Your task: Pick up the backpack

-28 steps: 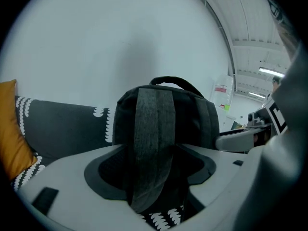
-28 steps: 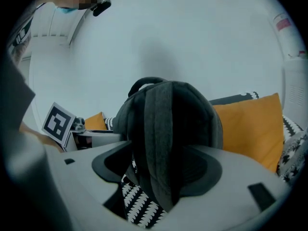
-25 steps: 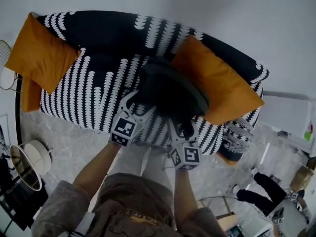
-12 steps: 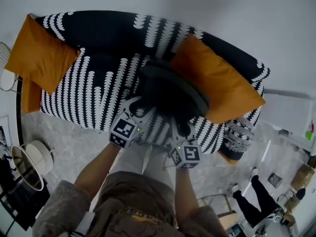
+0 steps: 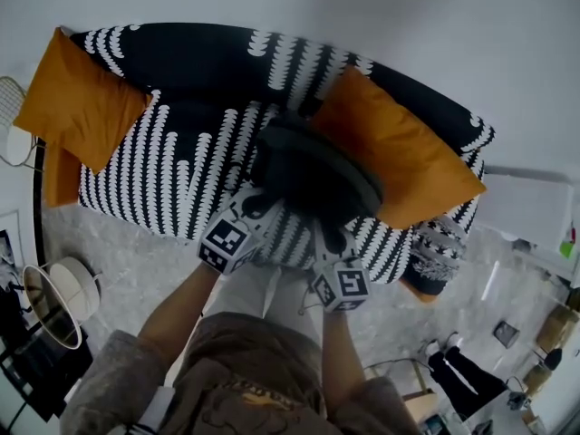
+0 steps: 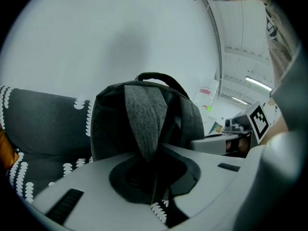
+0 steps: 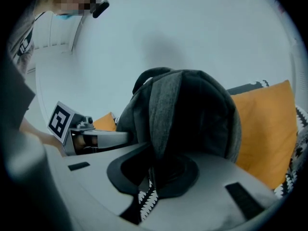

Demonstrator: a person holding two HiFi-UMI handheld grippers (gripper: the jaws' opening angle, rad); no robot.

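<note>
both pairs of jaws have just been closing: the left gripper (image 5: pixel 256 208) is now pinching a grey strap (image 6: pixel 144 121) of the backpack (image 5: pixel 313 166), and the right gripper (image 5: pixel 331 240) is pinching the other strap (image 7: pixel 161 112). the backpack is sitting on the sofa (image 5: pixel 172 166), leaning against an orange cushion (image 5: pixel 399 152), and is looking ready for lifting.

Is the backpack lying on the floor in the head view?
No, the backpack sits on the striped sofa, beside an orange cushion.

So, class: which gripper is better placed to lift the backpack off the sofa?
Neither clearly: the left gripper has just closed on one grey strap of the backpack, the right gripper on the other strap. I would lift with both together.
</note>
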